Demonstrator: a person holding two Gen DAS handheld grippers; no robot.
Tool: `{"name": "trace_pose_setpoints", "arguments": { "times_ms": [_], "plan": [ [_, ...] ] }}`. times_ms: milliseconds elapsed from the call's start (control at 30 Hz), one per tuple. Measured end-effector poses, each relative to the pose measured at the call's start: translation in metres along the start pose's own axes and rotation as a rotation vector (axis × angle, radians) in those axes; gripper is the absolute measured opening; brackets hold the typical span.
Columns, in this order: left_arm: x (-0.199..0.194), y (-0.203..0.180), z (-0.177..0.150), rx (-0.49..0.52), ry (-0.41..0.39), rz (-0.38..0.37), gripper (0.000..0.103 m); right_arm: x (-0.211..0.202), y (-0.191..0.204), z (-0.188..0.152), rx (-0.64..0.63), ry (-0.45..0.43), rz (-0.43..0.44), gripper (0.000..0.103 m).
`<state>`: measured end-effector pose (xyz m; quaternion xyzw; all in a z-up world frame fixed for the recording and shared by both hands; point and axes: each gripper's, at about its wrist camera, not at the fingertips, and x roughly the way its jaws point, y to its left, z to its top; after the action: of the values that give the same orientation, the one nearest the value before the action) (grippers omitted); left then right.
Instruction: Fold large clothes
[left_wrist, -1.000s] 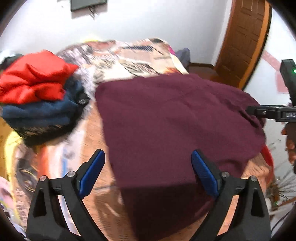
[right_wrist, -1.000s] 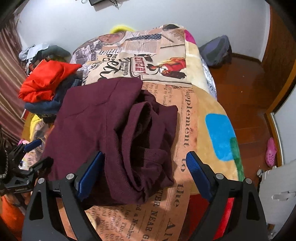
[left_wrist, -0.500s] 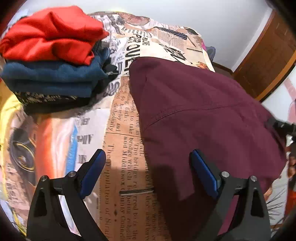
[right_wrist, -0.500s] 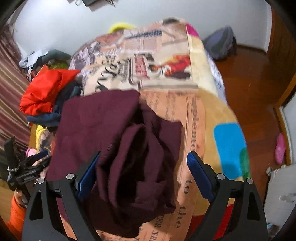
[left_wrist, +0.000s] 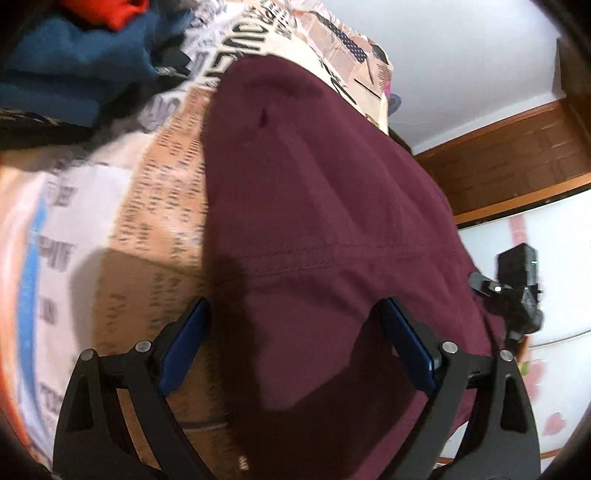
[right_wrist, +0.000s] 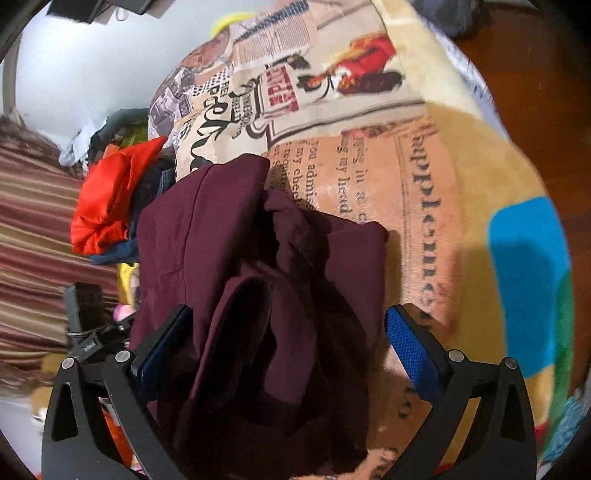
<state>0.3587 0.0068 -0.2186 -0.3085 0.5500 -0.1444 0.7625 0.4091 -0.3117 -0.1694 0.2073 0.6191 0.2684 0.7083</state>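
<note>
A maroon garment (left_wrist: 325, 206) is being shown spread on the bed (right_wrist: 424, 177), bunched at its right edge beside open blanket, while the left gripper (left_wrist: 295, 343) is being held wide open over it, empty, and the right gripper (right_wrist: 288, 350) is being opened above the bunched folds, gripping nothing.

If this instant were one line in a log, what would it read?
left gripper: open over maroon garment | right gripper: jaws opening above bunched garment, pads not pressing | bed: folding unfinished
</note>
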Motion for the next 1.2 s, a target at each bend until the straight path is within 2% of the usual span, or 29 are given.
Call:
{"name": "trace_pose_setpoints", "arguments": {
  "times_ms": [100, 167, 233, 333, 400, 467, 667, 833, 967, 1200],
  "plan": [
    [0.009, -0.009, 0.004, 0.027, 0.006, -0.001, 0.096, 0.005, -0.006, 0.003, 0.039, 0.025, 0.050, 0.103],
    [0.013, -0.009, 0.006, 0.024, 0.010, -0.011, 0.096, 0.004, -0.004, 0.002, 0.038, 0.021, 0.049, 0.103],
    [0.013, -0.007, 0.009, 0.002, 0.012, -0.028, 0.095, 0.001, -0.002, 0.000, 0.030, 0.010, 0.046, 0.098],
    [0.009, -0.009, 0.011, 0.000, -0.001, -0.023, 0.082, -0.003, -0.002, -0.003, 0.070, 0.011, 0.069, 0.088],
    [0.003, -0.012, 0.010, 0.009, -0.010, -0.013, 0.071, -0.008, 0.000, -0.006, 0.087, 0.004, 0.074, 0.076],
    [-0.006, -0.015, 0.008, 0.025, -0.019, -0.001, 0.057, -0.017, 0.005, -0.010, 0.075, -0.006, 0.071, 0.055],
    [-0.052, -0.038, 0.000, 0.134, -0.070, 0.020, 0.032, -0.037, 0.034, -0.029, 0.024, -0.037, 0.047, 0.033],
    [-0.096, -0.070, -0.003, 0.247, -0.133, 0.009, 0.026, -0.048, 0.070, -0.036, -0.042, -0.057, 0.058, 0.029],
    [-0.145, -0.095, 0.002, 0.357, -0.234, 0.048, 0.026, -0.053, 0.116, -0.036, -0.140, -0.101, 0.046, 0.028],
    [-0.245, -0.088, 0.037, 0.380, -0.404, 0.037, 0.026, -0.058, 0.200, -0.002, -0.256, -0.178, 0.115, 0.028]
  ]
}}
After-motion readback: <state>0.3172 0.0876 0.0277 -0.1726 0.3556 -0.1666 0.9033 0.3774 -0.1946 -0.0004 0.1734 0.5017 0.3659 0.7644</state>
